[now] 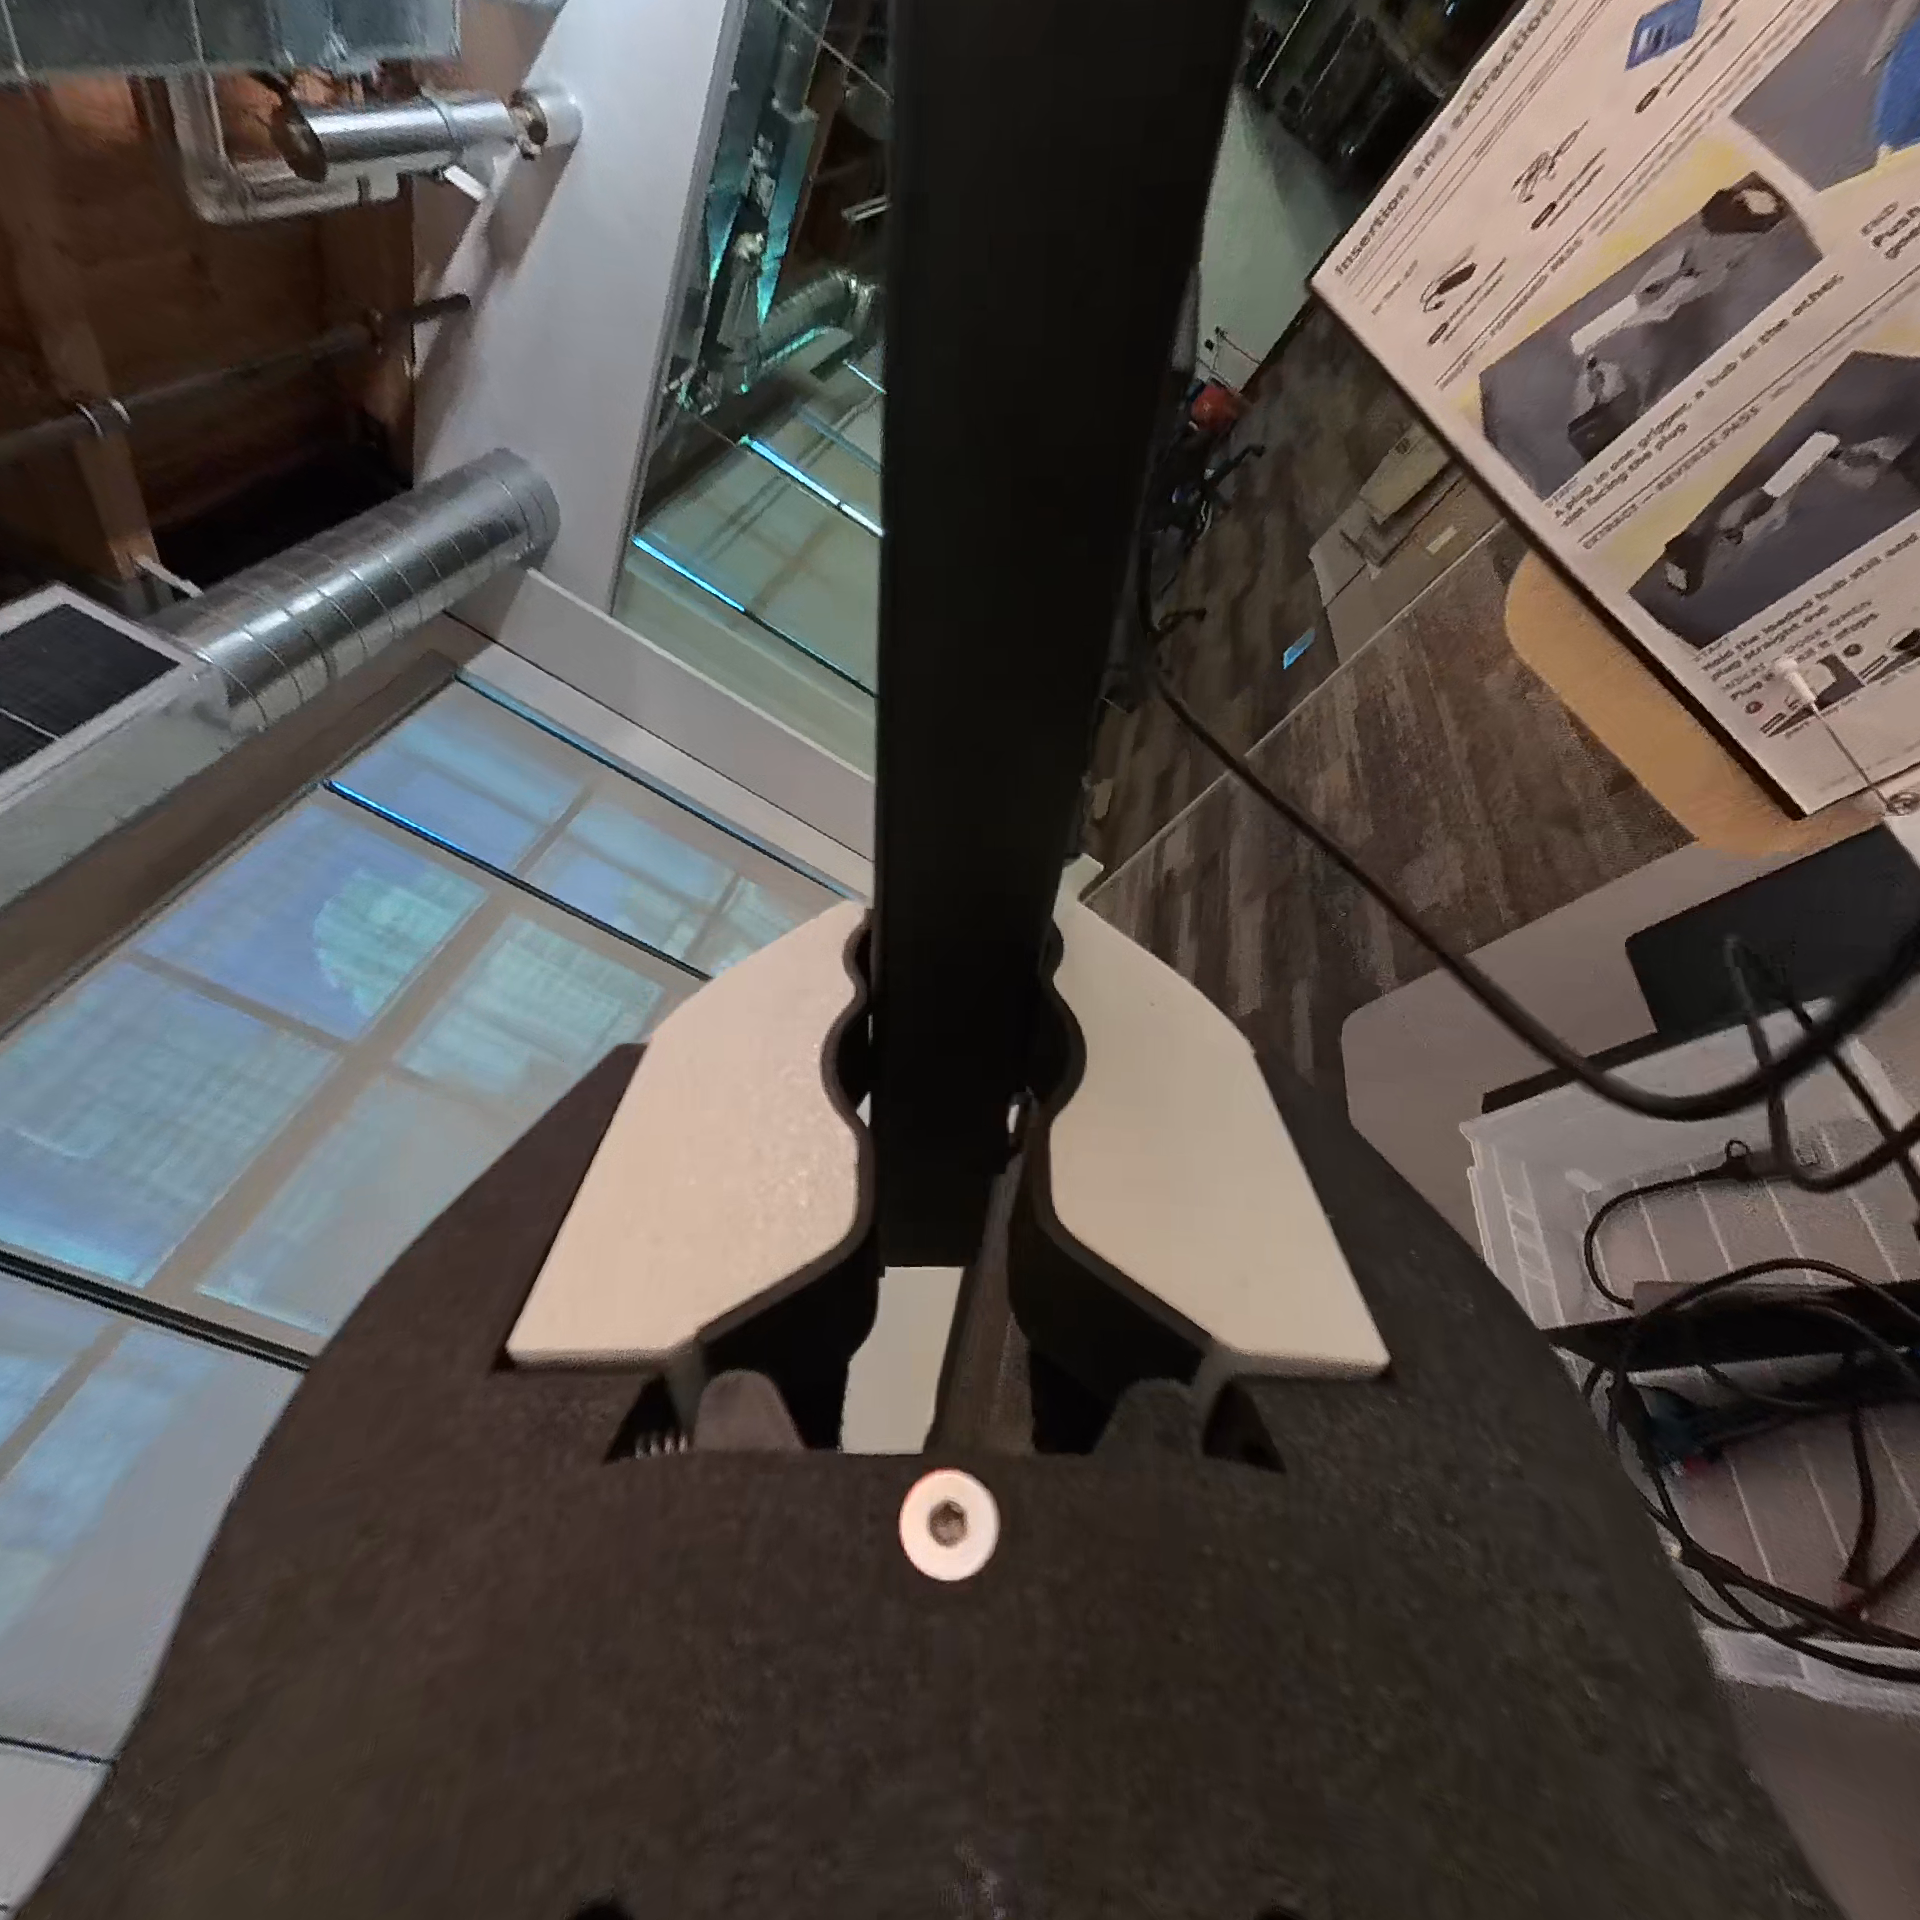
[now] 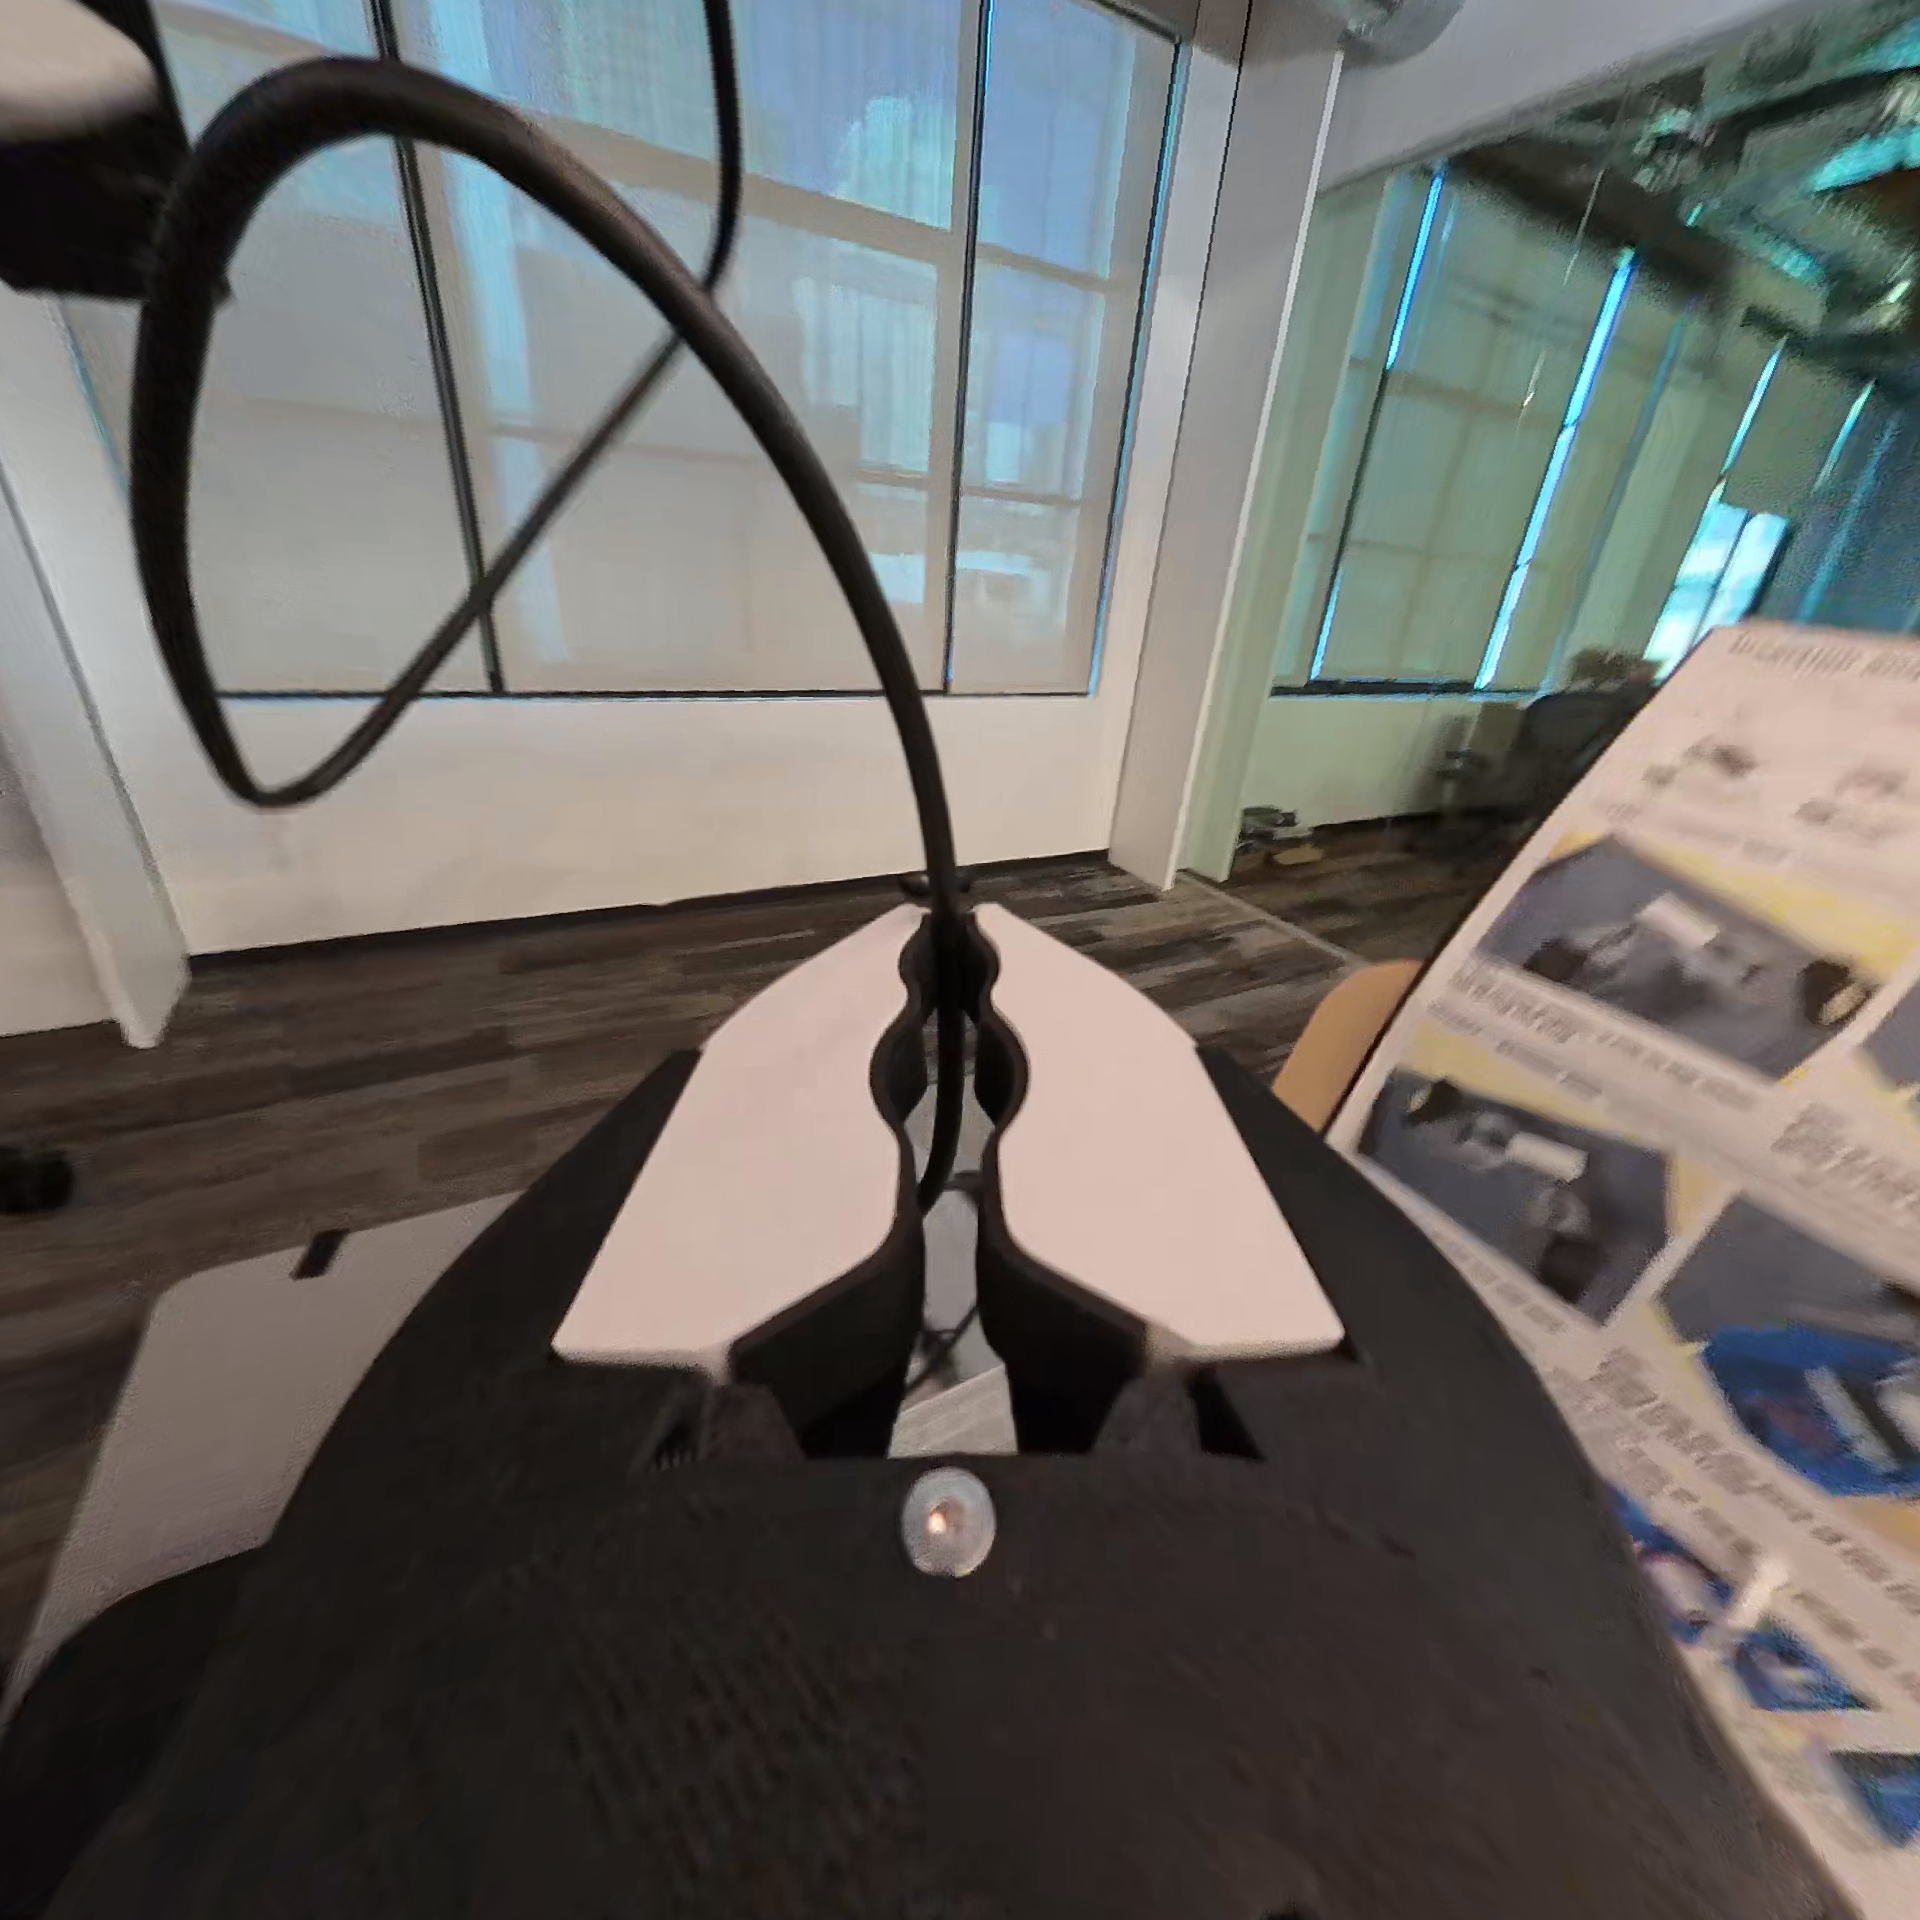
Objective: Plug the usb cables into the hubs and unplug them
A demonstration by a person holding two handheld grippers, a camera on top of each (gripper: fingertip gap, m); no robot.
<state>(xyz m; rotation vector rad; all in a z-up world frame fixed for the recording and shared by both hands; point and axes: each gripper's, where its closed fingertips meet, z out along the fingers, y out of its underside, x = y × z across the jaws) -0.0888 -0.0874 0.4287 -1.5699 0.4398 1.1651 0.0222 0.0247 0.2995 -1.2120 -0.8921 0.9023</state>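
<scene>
Between the white pads of the left tongs [image 1: 958,997] stands a long, flat black bar, presumably the hub [image 1: 1039,520], clamped at its near end and running straight up and away from the tongs to the top edge of the left wrist view. The pads press on both of its sides, so these tongs are closed on it. To the right of the hub a thin black cable [image 1: 1455,956] sags across the room toward a dark flat panel [image 1: 1787,935], and below that panel more black cords [image 1: 1714,1382] lie tangled over a clear plastic bin [image 1: 1527,1195]. Up and right of the hub leans a printed instruction sheet [image 1: 1662,343] with photographs, small icons and yellow bands; its writing is left unquoted. In the right wrist view the right tongs [image 2: 948,925] are closed on a black usb cable [image 2: 582,208], which passes down the narrow channel between the pads, leaves the tips and arcs up and left in a wide loop toward a dark blurred shape at the upper left corner; whether that shape is the other tongs cannot be told. Its plug is hidden. Right of these tongs the same kind of sheet [image 2: 1662,1091] appears, blurred. Left of and below them lies a pale counter [image 2: 260,1351].
</scene>
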